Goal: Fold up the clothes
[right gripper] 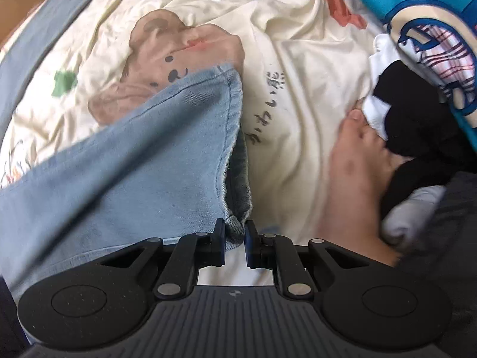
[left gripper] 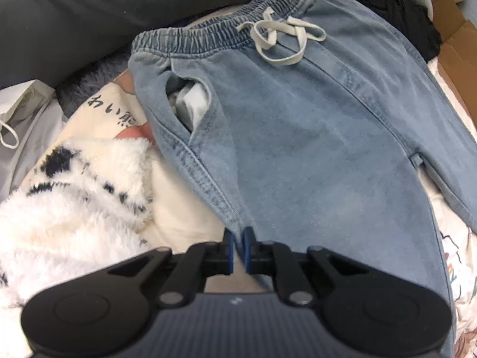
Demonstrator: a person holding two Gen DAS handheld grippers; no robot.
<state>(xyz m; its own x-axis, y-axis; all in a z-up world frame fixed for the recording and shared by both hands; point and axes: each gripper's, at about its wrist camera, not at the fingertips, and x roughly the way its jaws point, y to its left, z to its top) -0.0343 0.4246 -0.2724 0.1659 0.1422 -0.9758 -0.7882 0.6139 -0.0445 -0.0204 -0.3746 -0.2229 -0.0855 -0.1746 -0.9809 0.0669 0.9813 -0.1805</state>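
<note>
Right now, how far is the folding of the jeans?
Done: the jeans lie spread flat on the bed sheet, with the waistband at the far end. In hand: the left gripper pinches the side seam, and the right gripper pinches the leg hem. Left: no fold shows yet, so every fold remains, as does the fluffy white garment.

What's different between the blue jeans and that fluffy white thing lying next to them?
The jeans are smooth light-blue denim; the fluffy white garment is shaggy, with dark blotches. The jeans lie spread out flat, with waistband and drawstring showing; the fluffy garment sits bunched in a heap. The left gripper pinches the jeans' edge; nothing grips the fluffy garment. Both rest on the cream cartoon-print sheet.
</note>
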